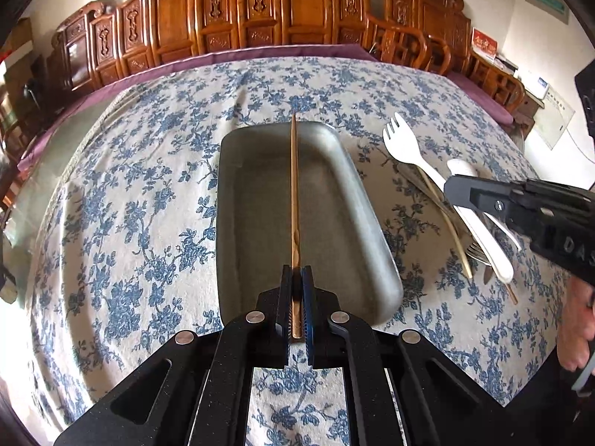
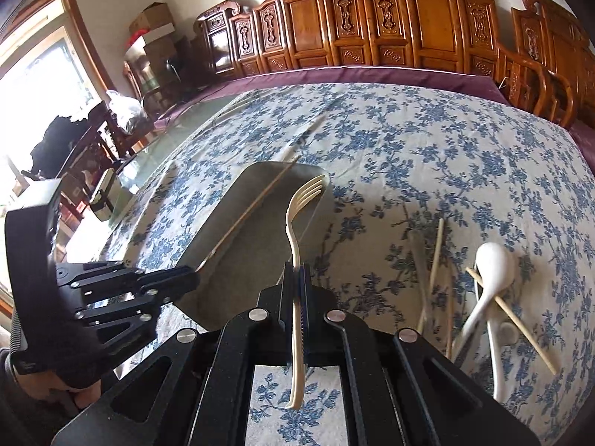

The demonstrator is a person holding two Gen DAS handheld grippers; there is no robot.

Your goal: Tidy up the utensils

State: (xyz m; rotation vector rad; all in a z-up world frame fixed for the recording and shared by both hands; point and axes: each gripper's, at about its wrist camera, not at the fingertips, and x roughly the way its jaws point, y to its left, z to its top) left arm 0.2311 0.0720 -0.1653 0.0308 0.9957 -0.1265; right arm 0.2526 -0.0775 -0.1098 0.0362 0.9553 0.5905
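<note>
A grey metal tray point(image 1: 260, 193) lies on the table, on a blue-flowered tablecloth point(image 1: 130, 193), near the middle of the cloth and well in from its far edge. Above the tray, a wooden chopstick point(image 1: 295, 193) runs lengthwise, its tip reaching past the tray's far rim; the left gripper point(image 1: 296, 278) has its jaws pressed together on the stick's near end. That gripper points steeply downward over the tray's near rim.

The right gripper point(image 2: 299, 278) pinches a cream plastic fork point(image 2: 297, 223) by the handle, tines forward and curving up, the handle's end sticking out behind the jaws. It hangs above the tray's right rim, tilted down toward the table. In the right wrist view the left gripper appears at the left, reaching in over the tray's near left corner, with a sleeve and part of a hand point(image 2: 44, 383) behind it. In the left wrist view the right gripper comes in from the right edge, a hand point(image 1: 576, 330) below it.

On the cloth to the right of the tray lies a loose heap: a white spoon point(image 2: 492, 264), a second white spoon handle beside it, several pale chopsticks point(image 2: 435, 252) crossing one another, and a metal utensil partly hidden beneath them. One chopstick rests across the white spoon's neck.

Carved wooden chairs point(image 1: 223, 11) line the far edge of the table
</note>
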